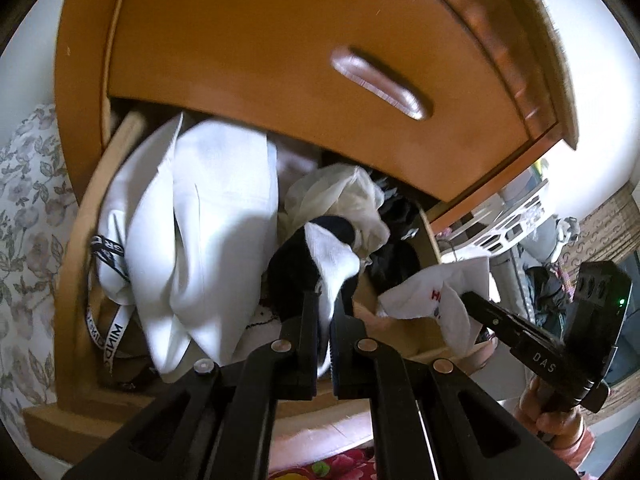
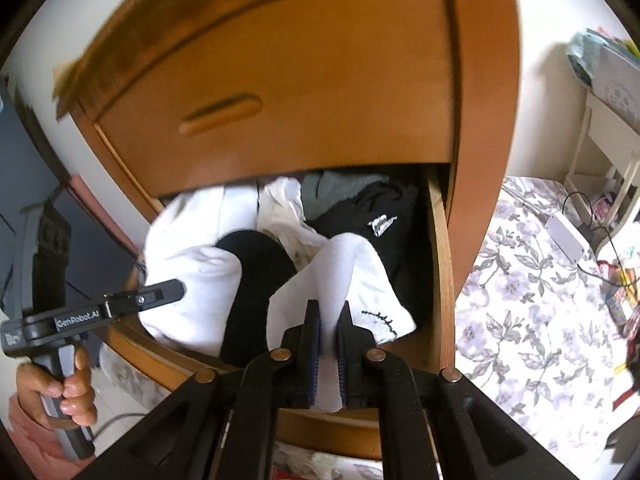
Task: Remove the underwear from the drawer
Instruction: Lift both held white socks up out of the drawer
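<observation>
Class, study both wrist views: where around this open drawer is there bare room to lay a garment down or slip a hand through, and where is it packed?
Free: the floral bedspread right of the drawer's side wall. Inside the drawer, a bare strip shows only at the front right corner. Crowded: the white clothes and black clothes fill the rest, up under the closed upper drawer.

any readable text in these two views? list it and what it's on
"GenRobot.AI" on the left gripper, along its side.
"DAS" on the right gripper, along its side.
"MIND…" on a black strap in the drawer; rest folded under.
Red letters, starting "H", on the white cloth the right gripper holds; rest hidden.
White logo on a black garment: no letters readable.
</observation>
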### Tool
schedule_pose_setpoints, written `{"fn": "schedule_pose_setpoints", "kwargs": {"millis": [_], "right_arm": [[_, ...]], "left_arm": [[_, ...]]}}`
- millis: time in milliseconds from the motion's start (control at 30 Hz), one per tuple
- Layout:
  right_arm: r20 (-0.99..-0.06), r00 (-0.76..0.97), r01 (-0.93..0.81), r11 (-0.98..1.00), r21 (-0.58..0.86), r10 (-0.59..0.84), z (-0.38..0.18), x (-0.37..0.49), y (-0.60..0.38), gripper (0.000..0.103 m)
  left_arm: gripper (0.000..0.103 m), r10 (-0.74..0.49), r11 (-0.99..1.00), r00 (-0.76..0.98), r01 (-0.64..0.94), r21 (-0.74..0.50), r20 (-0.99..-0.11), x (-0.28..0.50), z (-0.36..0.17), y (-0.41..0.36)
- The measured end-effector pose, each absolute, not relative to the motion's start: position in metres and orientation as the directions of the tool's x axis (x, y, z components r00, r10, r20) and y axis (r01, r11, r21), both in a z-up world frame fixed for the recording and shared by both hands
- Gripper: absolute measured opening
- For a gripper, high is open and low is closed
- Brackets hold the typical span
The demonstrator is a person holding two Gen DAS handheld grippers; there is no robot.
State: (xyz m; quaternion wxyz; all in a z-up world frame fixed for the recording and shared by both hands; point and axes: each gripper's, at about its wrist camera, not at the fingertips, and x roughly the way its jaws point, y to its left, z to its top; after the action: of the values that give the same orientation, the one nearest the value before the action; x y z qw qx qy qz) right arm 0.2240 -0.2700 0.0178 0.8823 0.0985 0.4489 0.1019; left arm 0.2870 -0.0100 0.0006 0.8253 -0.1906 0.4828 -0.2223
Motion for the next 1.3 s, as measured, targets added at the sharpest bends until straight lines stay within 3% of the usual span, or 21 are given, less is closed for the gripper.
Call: {"fn": "schedule_pose_setpoints", "kwargs": {"millis": [833, 1133, 1233, 1300], "right_arm": [[-0.611, 0.741, -0.099, 0.946, 0.309, 0.278, 0.108, 0.151, -0.269, 0.008], [-0.629, 0.730, -0.079, 0.947, 0.311, 0.268, 0.111, 0.140, -0.270, 0.008], [-0.637, 0.723, -0.072, 0.946, 0.317, 0.268, 0.106, 0.143, -0.272, 0.008], [-0.640, 0.720, -0.069, 0.945, 0.319, 0.269, 0.104, 0.145, -0.274, 0.008]], "left_arm": [[0.002, -0.562, 0.811, 0.581, 0.247, -0.530, -0.589, 0.220, 0.089, 0.014], [0.002, -0.528, 0.846, 0.468, 0.226, -0.482, -0.708, 0.241, 0.065, -0.005], [0.007, -0.509, 0.861, 0.422, 0.226, -0.456, -0.751, 0.254, 0.052, -0.016], [0.027, -0.488, 0.873, 0.391, 0.236, -0.427, -0.780, 0.261, 0.043, -0.027]]}}
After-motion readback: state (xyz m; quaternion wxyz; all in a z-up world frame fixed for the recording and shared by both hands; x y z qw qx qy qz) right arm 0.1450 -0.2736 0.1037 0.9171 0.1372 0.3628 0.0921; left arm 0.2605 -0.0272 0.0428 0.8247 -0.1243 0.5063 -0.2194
